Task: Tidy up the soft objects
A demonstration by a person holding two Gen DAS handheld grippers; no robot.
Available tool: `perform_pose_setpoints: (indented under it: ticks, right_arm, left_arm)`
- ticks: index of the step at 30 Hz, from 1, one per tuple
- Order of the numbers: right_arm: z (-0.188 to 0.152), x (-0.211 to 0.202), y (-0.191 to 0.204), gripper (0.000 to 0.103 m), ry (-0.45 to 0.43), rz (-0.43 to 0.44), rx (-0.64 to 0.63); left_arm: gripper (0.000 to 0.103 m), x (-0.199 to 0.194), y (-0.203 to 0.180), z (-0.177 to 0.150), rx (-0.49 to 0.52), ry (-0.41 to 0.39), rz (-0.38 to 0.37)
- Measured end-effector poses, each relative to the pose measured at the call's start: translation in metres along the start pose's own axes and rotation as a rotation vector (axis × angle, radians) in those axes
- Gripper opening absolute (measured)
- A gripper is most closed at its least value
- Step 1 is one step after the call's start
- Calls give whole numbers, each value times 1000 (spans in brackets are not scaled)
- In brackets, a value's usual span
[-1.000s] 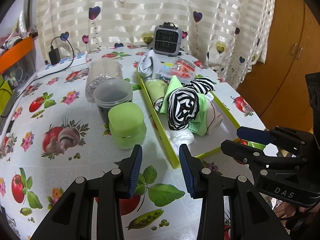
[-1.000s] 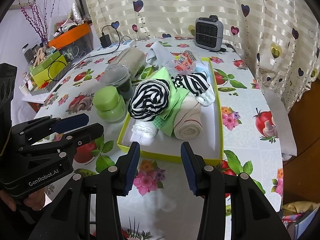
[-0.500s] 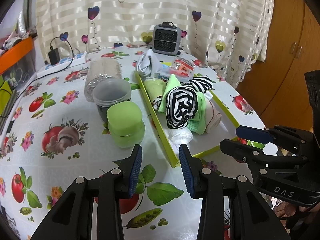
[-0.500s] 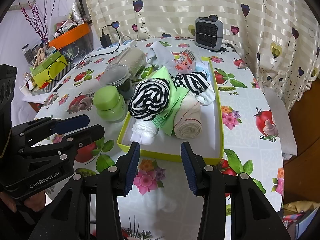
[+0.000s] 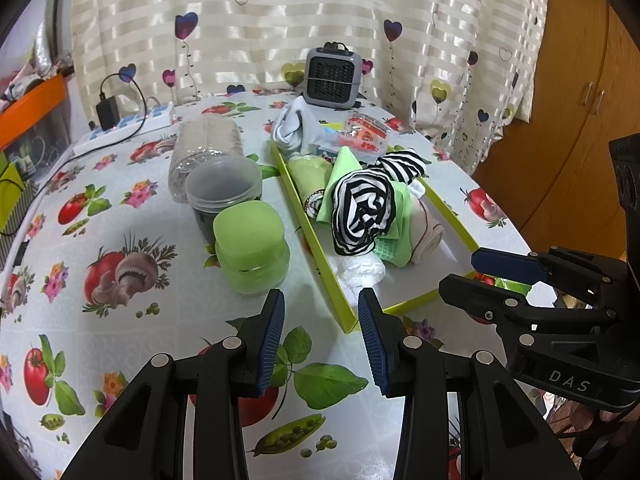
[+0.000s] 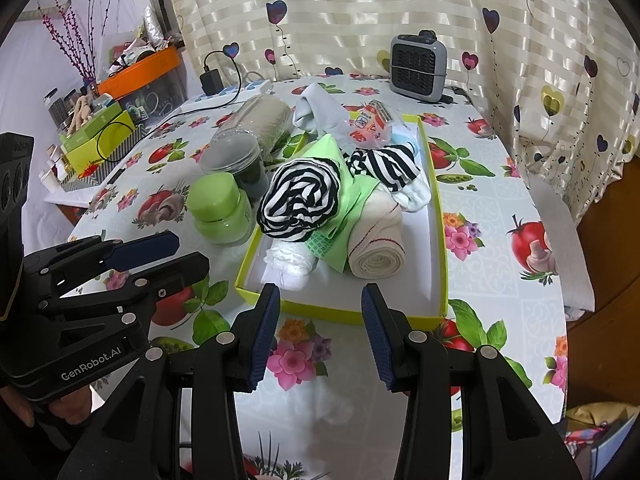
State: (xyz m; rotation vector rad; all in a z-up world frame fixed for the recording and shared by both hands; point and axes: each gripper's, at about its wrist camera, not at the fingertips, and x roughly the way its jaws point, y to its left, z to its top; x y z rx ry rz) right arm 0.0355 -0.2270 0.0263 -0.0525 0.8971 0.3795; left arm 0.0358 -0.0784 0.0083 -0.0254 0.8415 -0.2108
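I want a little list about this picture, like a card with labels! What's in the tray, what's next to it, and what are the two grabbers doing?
tray: yellow-green tray on the flowered tablecloth
in tray: striped cloth bundle, beige rolled bandage, green cloth, white wad
beside tray: green jar, clear jar
left gripper: open, empty
right gripper: open, empty

A shallow yellow-rimmed cardboard tray (image 6: 436, 216) is lying on the fruit-printed tablecloth (image 6: 500, 248), holding a rolled black-and-white striped cloth (image 6: 298, 198) that is resting on a folded green cloth (image 6: 356, 208), beside a rolled cream bandage (image 6: 376, 240). Left of the tray, a squat green plastic jar (image 5: 250, 250) is standing before a clear lidded tub (image 5: 224, 188), and a small grey fan heater (image 6: 418, 66) is sitting behind the tray.
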Motion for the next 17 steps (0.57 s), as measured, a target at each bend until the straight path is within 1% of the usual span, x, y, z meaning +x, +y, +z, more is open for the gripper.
perform_pose_setpoints:
  ticks: [7, 13, 17]
  right_arm:
    - [0, 0, 0, 44, 1, 0, 0]
    - [0, 0, 0, 44, 2, -2, 1]
    - [0, 0, 0, 44, 3, -2, 0]
  left_arm:
    - [37, 0, -1, 0, 4, 0, -5]
    - [37, -3, 3, -2, 13, -24, -1]
    - [37, -3, 5, -3, 11, -16, -2]
